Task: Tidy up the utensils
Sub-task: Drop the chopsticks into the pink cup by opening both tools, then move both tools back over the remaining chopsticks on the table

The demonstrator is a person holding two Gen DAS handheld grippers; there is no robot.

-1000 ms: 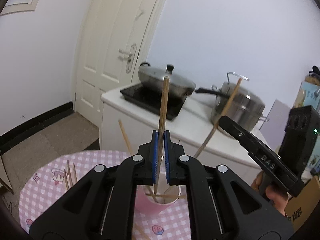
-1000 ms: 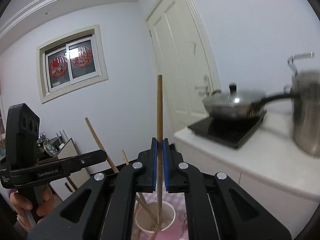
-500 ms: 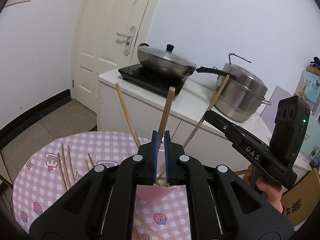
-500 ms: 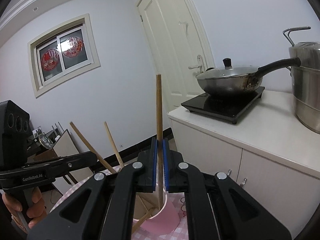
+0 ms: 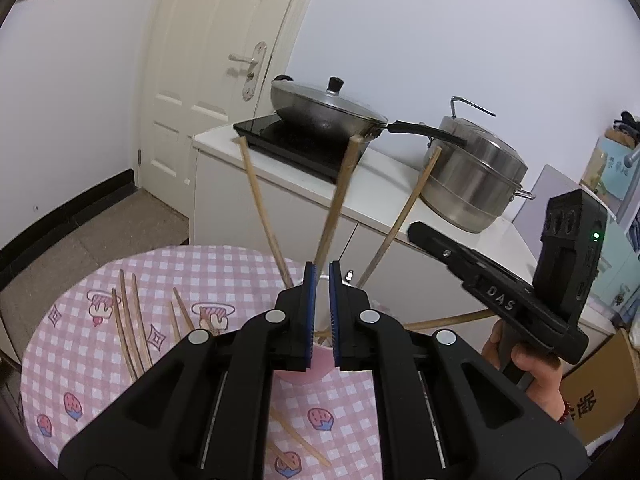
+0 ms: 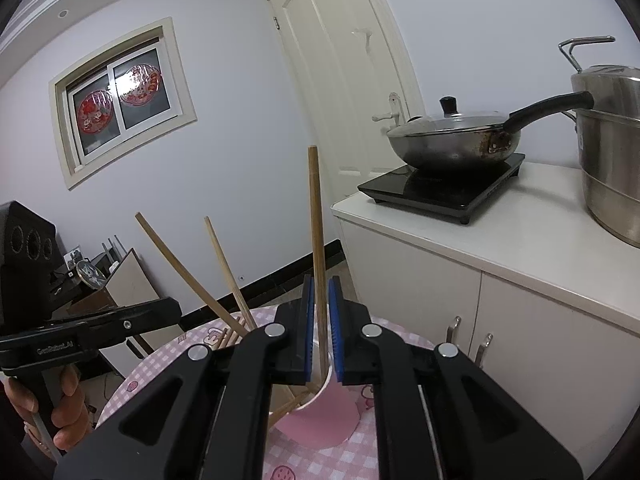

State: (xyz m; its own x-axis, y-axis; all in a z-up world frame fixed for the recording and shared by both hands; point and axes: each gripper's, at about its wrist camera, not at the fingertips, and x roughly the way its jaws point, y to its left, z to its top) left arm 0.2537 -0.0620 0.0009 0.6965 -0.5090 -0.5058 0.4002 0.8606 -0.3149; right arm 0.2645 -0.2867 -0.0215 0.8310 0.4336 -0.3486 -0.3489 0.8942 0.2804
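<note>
A pink cup (image 6: 320,416) stands on the round pink checked table (image 5: 224,268) and holds several wooden chopsticks. My left gripper (image 5: 321,276) sits just above the cup, its jaws slightly apart, with one chopstick (image 5: 338,200) leaning free beyond them into the cup. My right gripper (image 6: 320,292) is also just above the cup, jaws slightly apart, with an upright chopstick (image 6: 316,232) standing loose between them in the cup. Two more chopsticks (image 6: 192,272) lean out of the cup to the left.
Several loose chopsticks (image 5: 128,320) lie on the table's left side, and others (image 5: 296,436) lie near its front. A white counter (image 5: 400,184) behind carries an induction hob with a wok (image 5: 324,112) and a steel steamer pot (image 5: 472,176). A cardboard box (image 5: 596,392) stands at right.
Both grippers have lowered toward the cup and opened slightly, letting go of their chopsticks, which now rest in the cup.
</note>
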